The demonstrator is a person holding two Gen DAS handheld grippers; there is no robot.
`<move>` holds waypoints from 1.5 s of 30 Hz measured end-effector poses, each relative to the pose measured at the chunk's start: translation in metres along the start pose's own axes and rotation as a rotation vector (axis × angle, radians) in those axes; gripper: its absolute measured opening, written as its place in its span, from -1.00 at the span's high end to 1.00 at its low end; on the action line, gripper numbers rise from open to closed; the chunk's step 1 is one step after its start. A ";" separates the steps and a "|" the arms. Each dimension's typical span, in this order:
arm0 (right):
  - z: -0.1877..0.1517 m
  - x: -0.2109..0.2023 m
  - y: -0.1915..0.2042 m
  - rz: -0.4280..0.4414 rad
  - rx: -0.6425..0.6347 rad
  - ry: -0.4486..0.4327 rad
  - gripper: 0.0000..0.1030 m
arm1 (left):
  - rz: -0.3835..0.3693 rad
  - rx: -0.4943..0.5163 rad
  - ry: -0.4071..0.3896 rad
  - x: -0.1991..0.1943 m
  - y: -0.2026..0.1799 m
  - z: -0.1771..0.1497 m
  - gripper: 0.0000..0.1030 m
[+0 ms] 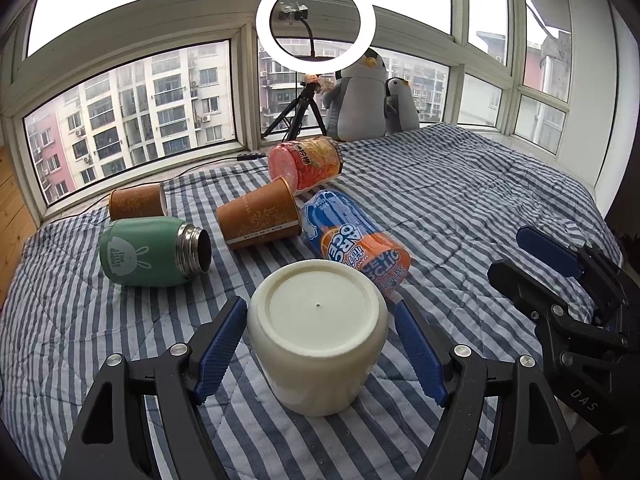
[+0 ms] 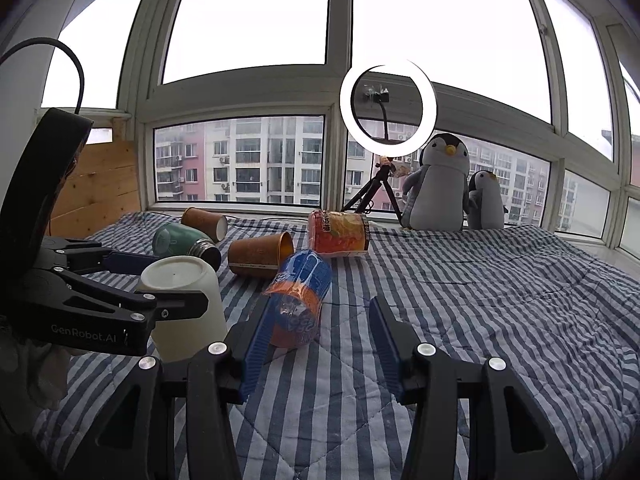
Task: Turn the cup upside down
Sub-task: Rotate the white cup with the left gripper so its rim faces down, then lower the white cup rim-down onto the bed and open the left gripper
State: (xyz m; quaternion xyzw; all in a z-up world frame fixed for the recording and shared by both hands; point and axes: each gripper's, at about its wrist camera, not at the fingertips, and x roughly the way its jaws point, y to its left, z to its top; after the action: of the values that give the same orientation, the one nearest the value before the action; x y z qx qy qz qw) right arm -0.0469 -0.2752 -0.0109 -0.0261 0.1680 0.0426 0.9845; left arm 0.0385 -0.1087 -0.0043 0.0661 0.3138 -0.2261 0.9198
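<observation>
Standing: the cream cup [image 1: 318, 332] rests base-up, mouth down, on the striped quilt [image 1: 460, 200], between the left gripper's blue fingers [image 1: 218, 348].
Left gripper [image 1: 320, 344]: low and level over the quilt, pointed toward the window; jaws spread, a visible gap on each side of the cup, nothing gripped. In the right wrist view [image 2: 160, 284] one black arm of it crosses in front of the cup [image 2: 188, 304].
Right gripper [image 2: 320, 344]: just right of the cup, low over the quilt, jaws wide apart and empty; in the left wrist view [image 1: 528, 256] it enters from the right edge, angled toward the left.
Near neighbour: an orange-and-blue snack tube [image 1: 356, 240] lies on its side just behind and right of the cup, its end close to the right gripper's left finger [image 2: 256, 348].
Farther clutter: a green flask [image 1: 148, 252], two brown paper cups [image 1: 260, 220] [image 1: 138, 202] and a red noodle tub [image 1: 304, 162], all lying down, behind the cup.
Open room: bare quilt [image 2: 500, 300] stretches to the right, ahead of the right gripper.
Edges: window sill at the far side with a ring light [image 1: 316, 20] and penguin plushies [image 1: 360, 96]; wooden panel [image 2: 96, 188] at far left.
</observation>
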 end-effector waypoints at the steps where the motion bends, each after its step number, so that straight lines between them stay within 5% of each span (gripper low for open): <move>1: 0.000 0.000 0.000 0.000 -0.001 0.000 0.04 | 0.000 0.001 -0.003 -0.002 0.000 -0.001 -0.56; 8: 0.001 -0.009 0.006 -0.001 -0.011 -0.039 -0.11 | -0.010 -0.046 -0.078 -0.033 0.009 -0.010 -0.69; 13: 0.006 -0.013 0.008 -0.004 -0.007 -0.075 -0.20 | 0.036 -0.089 -0.209 -0.069 0.016 -0.020 -0.72; 18: 0.010 -0.013 0.007 -0.020 0.001 -0.119 -0.22 | 0.176 -0.156 -0.446 -0.114 0.027 -0.037 -0.89; 26: 0.012 -0.014 0.005 -0.059 0.008 -0.184 -0.25 | 0.394 -0.141 -0.664 -0.140 0.024 -0.055 -0.99; 45: 0.007 -0.011 -0.007 -0.075 0.053 -0.263 -0.55 | 0.368 -0.208 -0.619 -0.100 0.038 -0.067 -0.99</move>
State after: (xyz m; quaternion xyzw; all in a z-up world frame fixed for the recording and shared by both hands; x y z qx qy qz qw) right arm -0.0544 -0.2824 0.0000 -0.0007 0.0376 0.0042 0.9993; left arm -0.0513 -0.0202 0.0026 -0.0438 0.0251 -0.0333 0.9982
